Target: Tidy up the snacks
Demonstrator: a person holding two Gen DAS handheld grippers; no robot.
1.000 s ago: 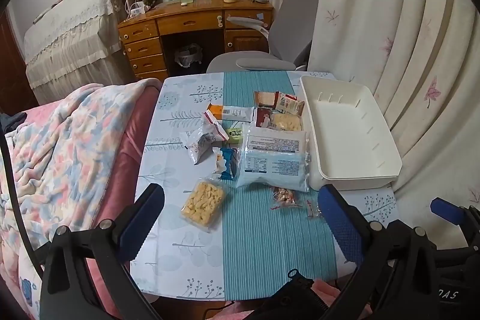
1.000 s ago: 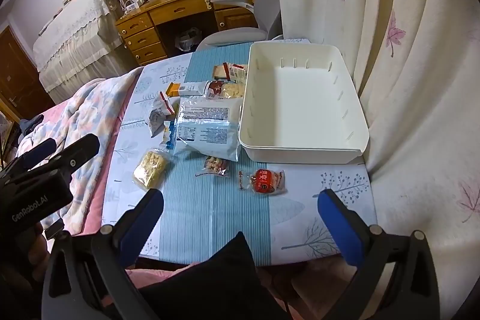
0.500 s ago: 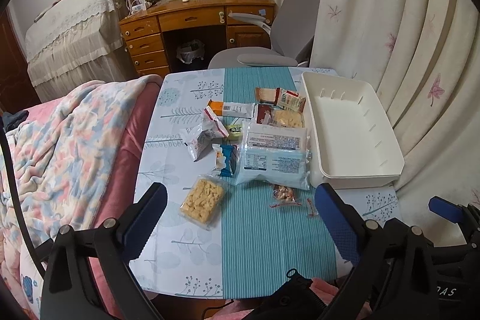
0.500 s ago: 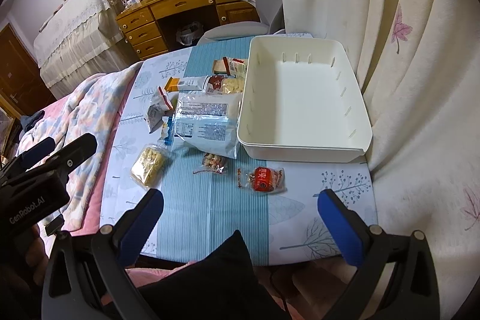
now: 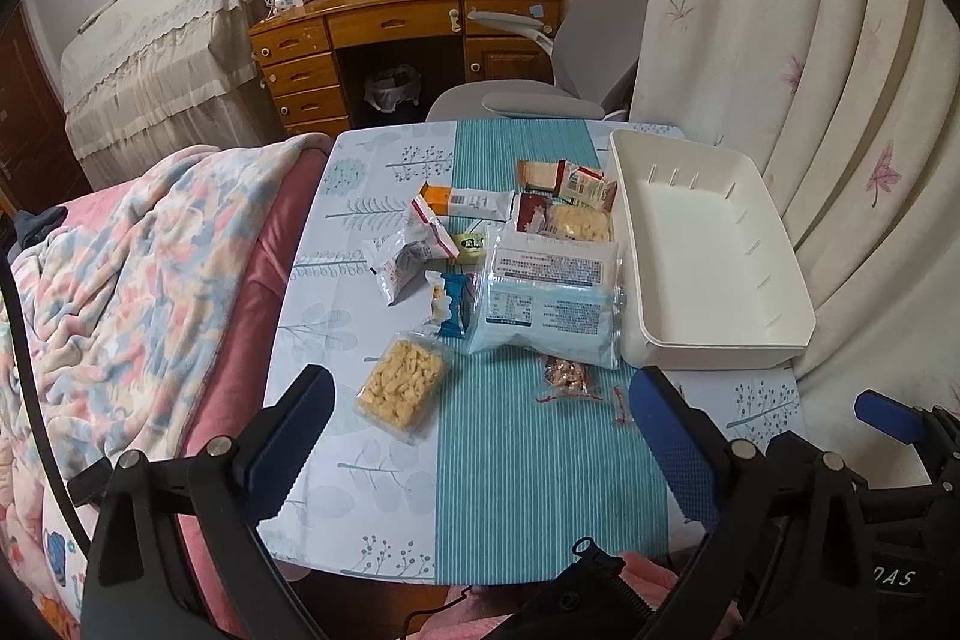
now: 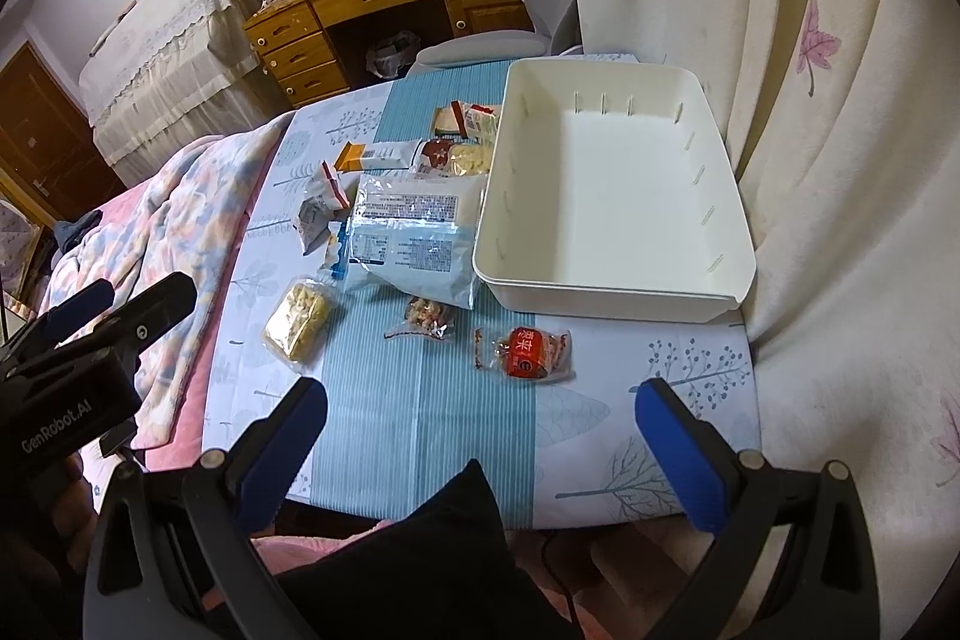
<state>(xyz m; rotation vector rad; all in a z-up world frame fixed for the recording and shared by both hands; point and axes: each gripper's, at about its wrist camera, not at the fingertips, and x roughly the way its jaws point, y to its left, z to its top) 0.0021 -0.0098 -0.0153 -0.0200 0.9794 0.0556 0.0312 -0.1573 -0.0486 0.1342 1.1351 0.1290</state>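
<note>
Snacks lie scattered over the middle of the table [image 6: 384, 436], on and beside its teal striped runner, none of them in the white bin [image 6: 612, 196] at the table's right edge. Touching the bin's left wall is a big pale blue bag [image 6: 414, 238], and behind it, toward the far edge, sit a long orange-ended bar [image 6: 372, 155] and a few small packets. Left of the blue bag are a crumpled white wrapper [image 5: 405, 253] and a small blue packet [image 5: 450, 304]; nearer the front edge lies a clear pack of yellow puffs [image 5: 402, 386]. In front of the bin's near wall rest a little packet of nuts [image 6: 427, 319] and a red round snack [image 6: 528, 353], well apart from each other. Both tools hang above the near edge with nothing between their blue pads: the left gripper [image 5: 480, 436] has its jaws spread wide, and the right gripper [image 6: 480, 436] is spread just as wide. A patterned blanket [image 5: 120, 268] lies along the table's left edge, a curtain [image 6: 840, 99] hangs against the right one, and a grey chair [image 5: 570, 57] and wooden desk [image 5: 390, 21] stand beyond the far edge.
</note>
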